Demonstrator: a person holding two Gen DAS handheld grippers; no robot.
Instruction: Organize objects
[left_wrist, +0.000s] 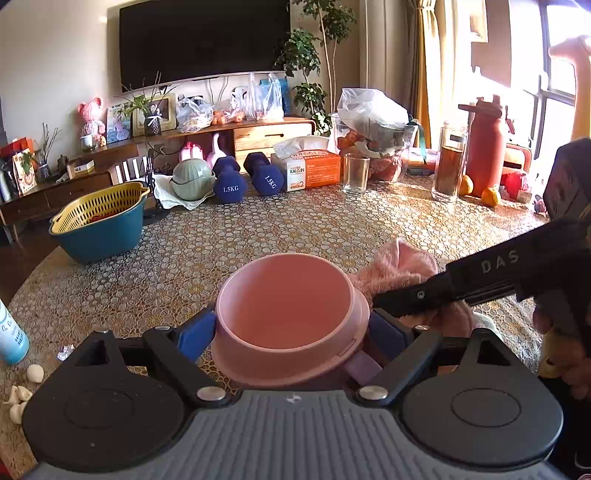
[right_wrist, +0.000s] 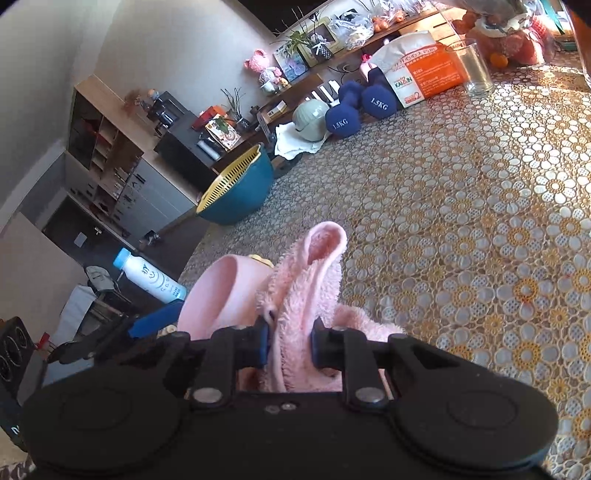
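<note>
**Now: pink bowl gripped wide, pink cloth pinched tight**

Left wrist view, left to right. At far left edge, lower half: a white bottle (left_wrist: 11, 336) and garlic cloves (left_wrist: 20, 397) on the lace tablecloth (left_wrist: 207, 243). Left of centre: teal basin with yellow strainer (left_wrist: 99, 218). Behind, upper middle: green lidded pot (left_wrist: 192, 181), two blue dumbbells (left_wrist: 245, 177), tissue box (left_wrist: 314, 170), empty glass (left_wrist: 356, 173). Low centre: left gripper (left_wrist: 291, 332) spread wide, blue pads pressed on both sides of the pink bowl (left_wrist: 288, 317), bowl tipped toward the camera. Right of the bowl: pink fluffy cloth (left_wrist: 395, 269), crossed by the black right gripper (left_wrist: 399, 304) coming in from the right edge. Upper right: glass jar (left_wrist: 448, 162) and red flask (left_wrist: 484, 147).

Right wrist view, left to right. Lower left: same bottle (right_wrist: 151, 280), then the pink bowl (right_wrist: 225, 295) with one blue pad beside it. Low centre: right gripper (right_wrist: 290, 343) closed down narrow, pinching a fold of the pink fluffy cloth (right_wrist: 310, 288), which stands up between the pads, touching the bowl. Right half: bare tablecloth (right_wrist: 461, 221).
</note>
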